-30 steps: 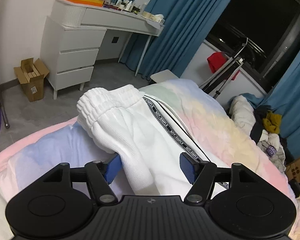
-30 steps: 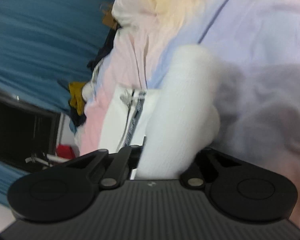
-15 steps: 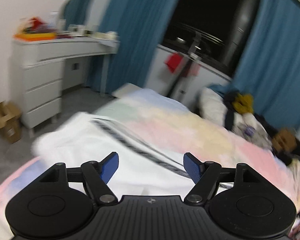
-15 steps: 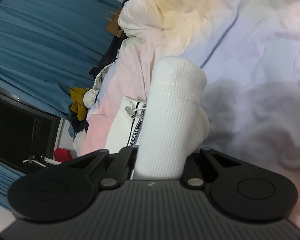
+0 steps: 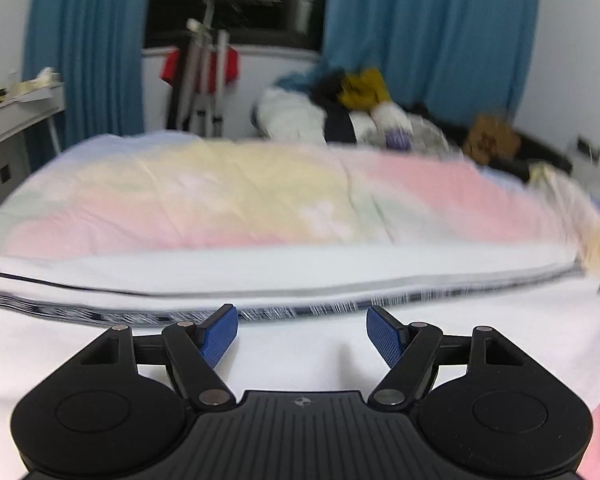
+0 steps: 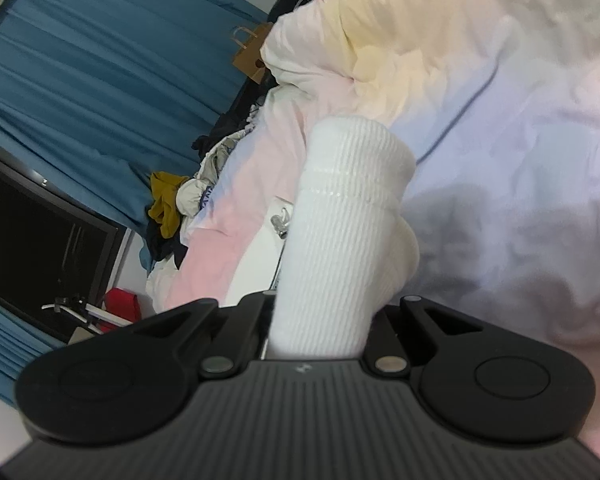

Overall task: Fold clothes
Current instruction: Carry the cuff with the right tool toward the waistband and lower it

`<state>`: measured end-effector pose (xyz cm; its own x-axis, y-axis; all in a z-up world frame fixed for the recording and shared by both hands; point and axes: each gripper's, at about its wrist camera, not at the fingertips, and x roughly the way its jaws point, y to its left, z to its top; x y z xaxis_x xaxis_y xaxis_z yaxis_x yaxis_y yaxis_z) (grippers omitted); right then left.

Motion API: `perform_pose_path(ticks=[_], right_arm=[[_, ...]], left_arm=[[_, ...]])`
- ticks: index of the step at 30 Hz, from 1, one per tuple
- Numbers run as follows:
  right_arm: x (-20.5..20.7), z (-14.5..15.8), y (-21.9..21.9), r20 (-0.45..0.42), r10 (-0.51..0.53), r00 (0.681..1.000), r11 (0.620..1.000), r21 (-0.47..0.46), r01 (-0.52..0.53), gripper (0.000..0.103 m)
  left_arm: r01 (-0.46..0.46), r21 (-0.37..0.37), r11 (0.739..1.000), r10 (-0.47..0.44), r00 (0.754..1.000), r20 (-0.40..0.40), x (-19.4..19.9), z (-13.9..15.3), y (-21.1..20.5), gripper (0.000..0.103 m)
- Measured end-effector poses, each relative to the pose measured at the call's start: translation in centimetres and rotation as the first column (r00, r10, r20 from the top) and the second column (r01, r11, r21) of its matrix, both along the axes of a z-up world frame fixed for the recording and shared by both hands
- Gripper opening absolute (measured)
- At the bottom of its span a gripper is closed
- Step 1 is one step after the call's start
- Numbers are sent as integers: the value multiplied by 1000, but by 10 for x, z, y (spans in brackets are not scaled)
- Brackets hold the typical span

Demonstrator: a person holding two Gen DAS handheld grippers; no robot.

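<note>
Trousers [image 6: 340, 240] clamped, right view; left jaws apart.

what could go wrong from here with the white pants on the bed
1. Only the right hand-held gripper is shut on the white pants, at the ribbed cuff; pulling from one end could drag or bunch the garment on the pastel duvet.
2. The left hand-held gripper is open over the fabric, and its view is blurred, so a hasty grab might miss the striped side seam and skew the fold.
</note>
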<state>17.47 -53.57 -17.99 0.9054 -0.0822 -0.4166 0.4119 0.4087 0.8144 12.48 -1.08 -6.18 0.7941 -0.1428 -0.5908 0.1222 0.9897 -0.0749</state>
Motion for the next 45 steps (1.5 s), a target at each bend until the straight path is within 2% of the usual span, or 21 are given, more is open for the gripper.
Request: perform_pose_path(ticks=[6, 9, 14, 16, 19, 20, 22, 24, 27, 30, 31, 34, 36, 37, 39, 40, 45], right_arm=[[-1, 18, 11, 14, -9, 1000, 997, -74, 10, 10], [-2, 31, 21, 31, -9, 999, 990, -137, 13, 10], [-4, 59, 42, 54, 16, 998, 957, -291, 1, 10], [-5, 76, 62, 72, 46, 996, 917, -399, -14, 10], [-9, 103, 99, 95, 111, 989, 819, -572, -38, 10], [-10, 111, 116, 95, 146, 985, 770, -636, -52, 10], [-14, 124, 156, 80, 226, 971, 643, -761, -87, 10], [-20, 129, 199, 45, 308, 950, 496, -860, -120, 10], [-29, 124, 259, -41, 401, 915, 296, -939, -172, 10], [-32, 104, 309, -163, 472, 866, 142, -956, -257, 10], [-32, 96, 322, -208, 493, 845, 101, -951, -292, 10], [-36, 56, 369, -402, 536, 743, -96, -903, -419, 10], [-43, 25, 397, -533, 542, 650, -228, -838, -496, 10], [-47, 11, 408, -579, 530, 619, -278, -809, -518, 11], [-57, -6, 424, -607, 468, 642, -382, -794, -473, 11], [-58, -6, 427, -611, 458, 646, -403, -790, -461, 11], [-62, 20, 423, -565, 507, 651, -282, -822, -495, 11]], left_arm=[[49, 62, 997, -44, 995, -87, 3, -43, -6, 74], [59, 86, 995, -52, 995, -81, 3, -46, -5, 76], [51, 39, 998, -48, 995, -82, 6, -45, 1, 77], [49, 14, 999, -48, 996, -80, 4, -43, 5, 77], [51, -17, 999, -52, 995, -80, 5, -38, 9, 77], [49, -33, 998, -52, 996, -79, 5, -35, 11, 77], [42, -72, 997, -47, 996, -73, 4, -29, 16, 77], [28, -103, 994, -34, 998, -57, 1, -20, 22, 77], [-6, -153, 988, 2, 1000, -30, -4, -5, 36, 77], [-57, -202, 978, 56, 998, -13, -7, 8, 54, 77], [-73, -216, 974, 72, 997, -12, -7, 11, 59, 77], [-108, -247, 963, 105, 994, -24, -6, 13, 72, 77], [-119, -261, 958, 115, 993, -33, -5, 13, 78, 77], [-123, -268, 955, 118, 992, -37, -4, 13, 80, 77], [-126, -286, 950, 120, 992, -40, -3, 14, 84, 77], [-126, -296, 947, 120, 992, -41, -4, 14, 85, 77], [-111, -361, 926, 110, 994, -25, -2, 18, 94, 77]])
